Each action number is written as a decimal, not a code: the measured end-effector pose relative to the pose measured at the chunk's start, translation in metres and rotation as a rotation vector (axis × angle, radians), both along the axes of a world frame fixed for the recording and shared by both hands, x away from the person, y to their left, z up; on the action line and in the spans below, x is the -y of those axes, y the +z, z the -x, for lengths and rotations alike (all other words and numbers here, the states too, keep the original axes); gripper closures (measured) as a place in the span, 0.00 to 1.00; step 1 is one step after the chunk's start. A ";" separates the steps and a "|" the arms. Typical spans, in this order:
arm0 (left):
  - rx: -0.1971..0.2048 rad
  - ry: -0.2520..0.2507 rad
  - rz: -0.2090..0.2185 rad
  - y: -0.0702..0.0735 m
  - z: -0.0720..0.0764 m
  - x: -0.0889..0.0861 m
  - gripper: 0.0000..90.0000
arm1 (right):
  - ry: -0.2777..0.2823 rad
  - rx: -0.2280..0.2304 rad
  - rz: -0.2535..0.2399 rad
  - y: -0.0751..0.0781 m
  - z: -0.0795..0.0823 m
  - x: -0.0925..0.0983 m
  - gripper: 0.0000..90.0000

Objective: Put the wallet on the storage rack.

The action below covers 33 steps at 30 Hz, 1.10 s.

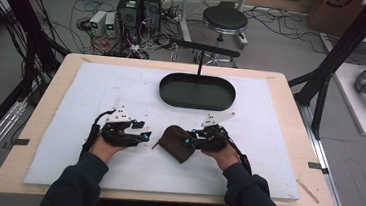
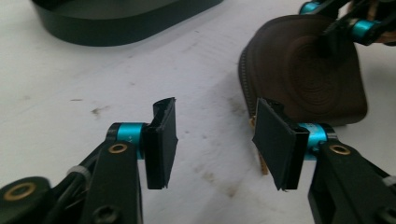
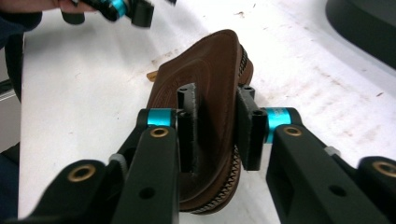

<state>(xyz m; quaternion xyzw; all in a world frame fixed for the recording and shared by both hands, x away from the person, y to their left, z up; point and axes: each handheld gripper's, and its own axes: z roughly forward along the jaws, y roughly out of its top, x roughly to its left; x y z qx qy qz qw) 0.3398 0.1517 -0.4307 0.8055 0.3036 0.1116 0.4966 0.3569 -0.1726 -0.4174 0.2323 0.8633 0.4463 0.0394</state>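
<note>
1. R gripper (image 3: 215, 128) clamps brown pouch (image 3: 205, 84), tipping it on edge on white mat (image 1: 268, 140)
2. L gripper (image 2: 215, 140) level, jaws half open, empty, just beside pouch

You won't find any readable text, labels, brands or nos. here. The brown pouch (image 3: 205, 93) has only embossed rings, no letters; print on the cardboard box (image 1: 337, 11) is too cut off to read.
</note>
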 end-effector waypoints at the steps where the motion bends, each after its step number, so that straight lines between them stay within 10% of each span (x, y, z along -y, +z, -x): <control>1: -0.005 -0.009 0.008 -0.001 -0.001 0.002 0.56 | -0.006 -0.007 -0.002 0.000 0.001 0.001 0.84; 8: -0.024 -0.111 -0.012 -0.005 -0.005 0.023 0.56 | 0.044 0.076 0.004 0.002 0.004 -0.002 0.85; 13: -0.004 -0.166 -0.045 -0.006 -0.003 0.030 0.75 | 0.052 0.109 0.016 0.004 0.007 -0.005 0.85; 22: -0.040 -0.138 0.026 -0.007 -0.008 0.028 0.69 | 0.074 0.123 0.005 0.003 0.007 -0.006 0.85; 33: -0.045 -0.142 0.003 -0.008 -0.008 0.028 0.97 | 0.084 0.115 -0.004 0.003 0.007 -0.007 0.82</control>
